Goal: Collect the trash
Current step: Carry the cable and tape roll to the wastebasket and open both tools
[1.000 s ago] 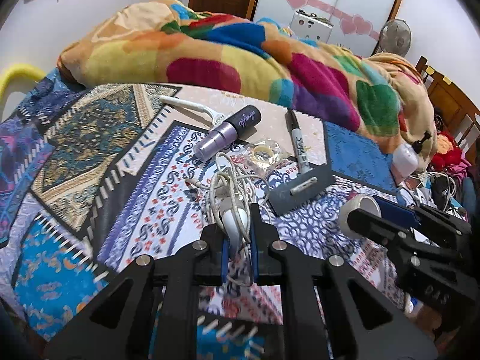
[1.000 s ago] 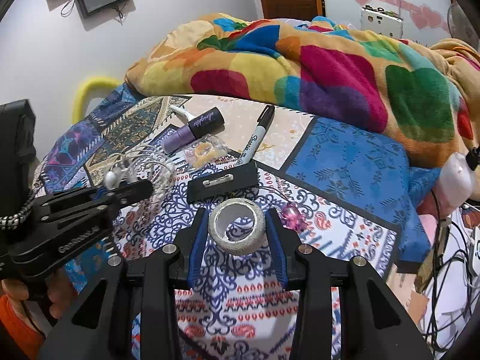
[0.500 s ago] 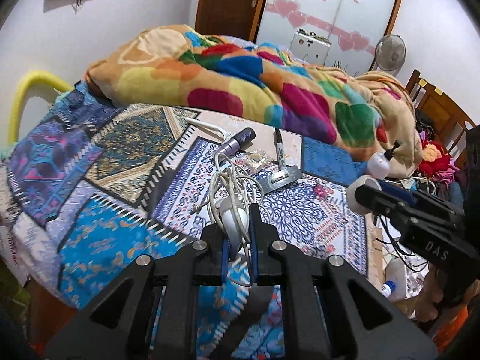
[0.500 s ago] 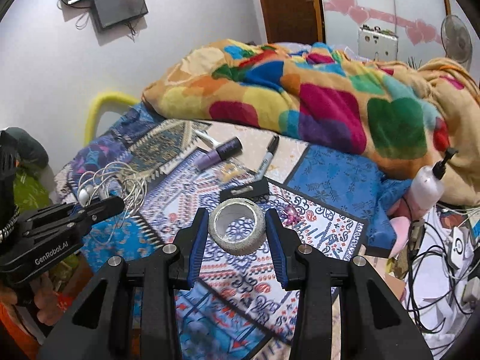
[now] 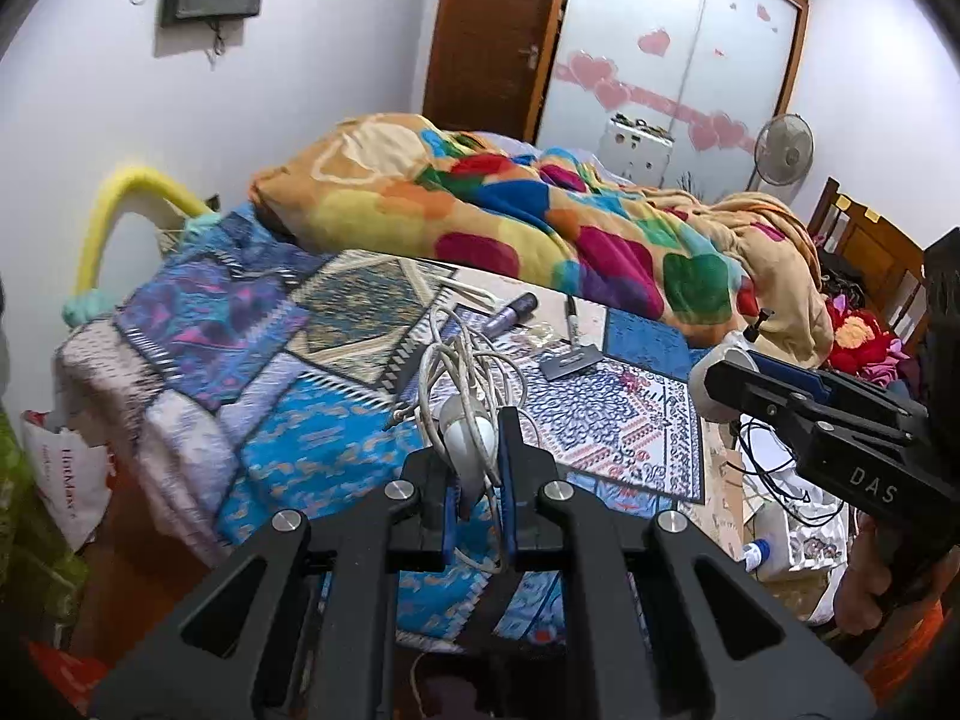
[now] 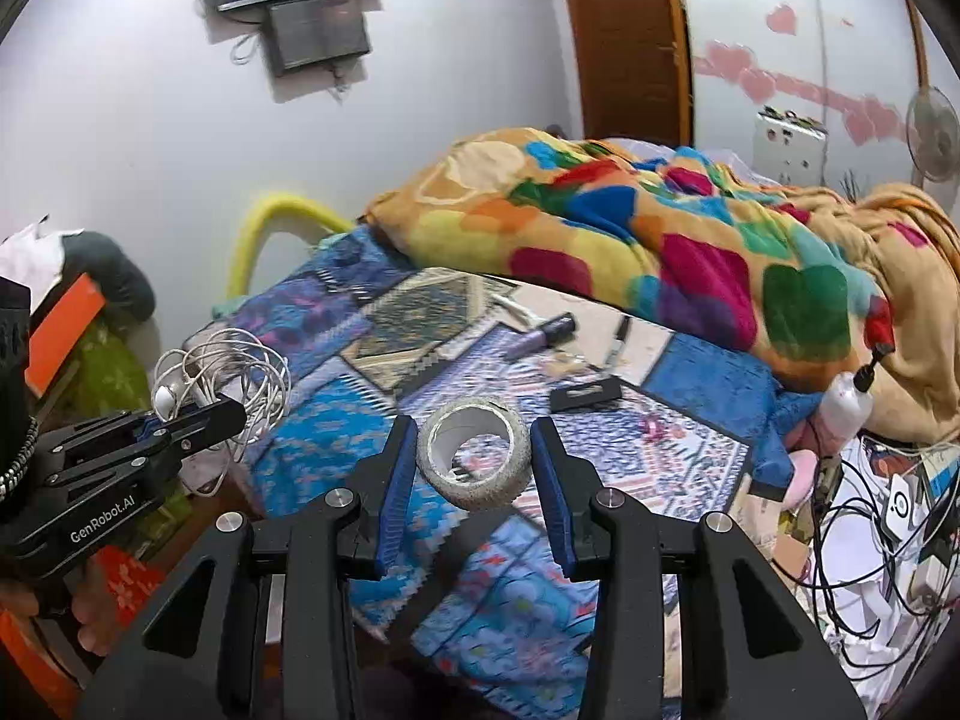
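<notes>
Left gripper [image 5: 474, 462] pinches light, floppy earphone tangle [image 5: 465, 372] at earbud; right gripper [image 6: 474, 462] holds stiff, light tape roll [image 6: 474, 459] across its sides.

"DAS" marks the right tongs [image 5: 714, 381]; "GenRobot.AI" the left tongs [image 6: 231, 414].

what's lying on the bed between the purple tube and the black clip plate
A small clear wrapper lies between the purple tube and the black clip plate, with the black marker beside it. The left wrist view shows it best.
</notes>
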A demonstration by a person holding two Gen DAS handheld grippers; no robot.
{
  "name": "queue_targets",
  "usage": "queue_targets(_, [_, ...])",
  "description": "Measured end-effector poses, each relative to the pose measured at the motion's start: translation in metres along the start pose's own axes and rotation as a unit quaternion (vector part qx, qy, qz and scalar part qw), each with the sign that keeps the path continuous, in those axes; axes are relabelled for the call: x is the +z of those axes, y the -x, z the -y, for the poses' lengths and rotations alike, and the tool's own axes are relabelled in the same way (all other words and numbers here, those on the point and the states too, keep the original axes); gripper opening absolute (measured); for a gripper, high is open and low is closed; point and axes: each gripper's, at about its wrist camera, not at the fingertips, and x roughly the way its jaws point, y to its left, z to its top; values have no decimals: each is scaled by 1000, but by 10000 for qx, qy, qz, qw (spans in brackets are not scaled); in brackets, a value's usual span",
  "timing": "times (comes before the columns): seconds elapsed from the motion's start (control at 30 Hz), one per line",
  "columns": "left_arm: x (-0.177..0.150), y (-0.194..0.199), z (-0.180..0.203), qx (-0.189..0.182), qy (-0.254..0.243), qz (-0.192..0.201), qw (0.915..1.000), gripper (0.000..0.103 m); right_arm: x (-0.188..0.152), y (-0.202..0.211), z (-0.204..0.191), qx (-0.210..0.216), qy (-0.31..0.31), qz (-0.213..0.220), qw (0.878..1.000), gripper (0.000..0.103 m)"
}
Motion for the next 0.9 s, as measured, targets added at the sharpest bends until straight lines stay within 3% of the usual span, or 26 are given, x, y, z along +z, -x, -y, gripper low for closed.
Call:
queue_targets(0.47, [-52,93,-69,594,267,239,9976,10,-18,11,-103,664,577,-49,9961,35])
queue_targets(0.9, [-119,112,-170,1172,1090,-90,9871,10,-43,-33,-199,1208,1244,-579,9832,35])
